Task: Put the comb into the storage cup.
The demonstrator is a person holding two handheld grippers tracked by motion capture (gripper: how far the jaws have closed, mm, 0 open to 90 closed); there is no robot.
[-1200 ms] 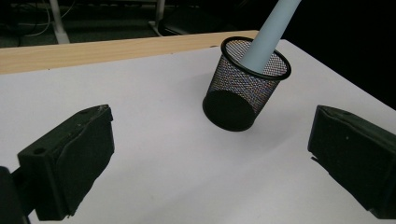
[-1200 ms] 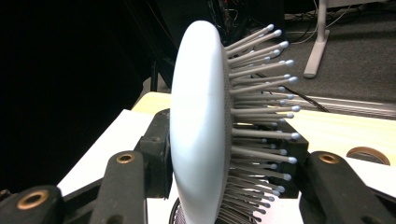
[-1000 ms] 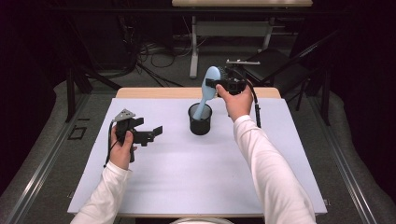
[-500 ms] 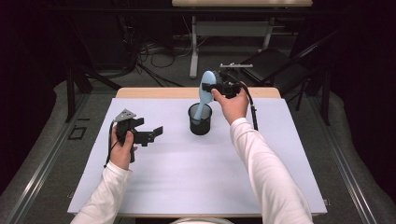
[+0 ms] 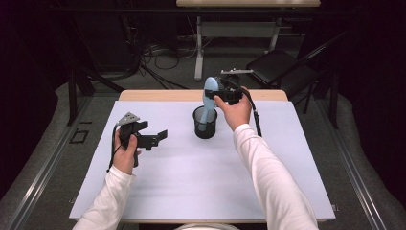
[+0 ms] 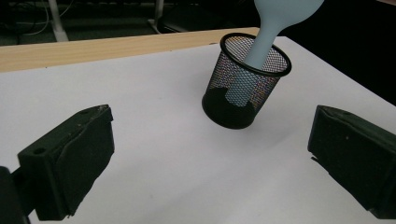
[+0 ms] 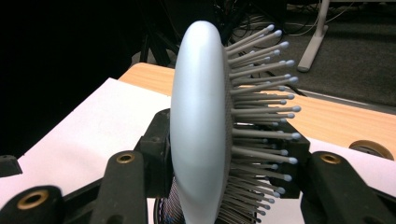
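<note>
Between the right gripper's [image 5: 221,92] fingers: pale blue hairbrush [image 5: 208,98], head clamped, handle down inside the black mesh cup [image 5: 205,123]. Well left of them, left gripper [image 5: 154,138] hovering, fingers wide, nothing between. Around the cup, open white counter [image 5: 201,177]; far edge just behind. Handle's end blurred by mesh.
</note>
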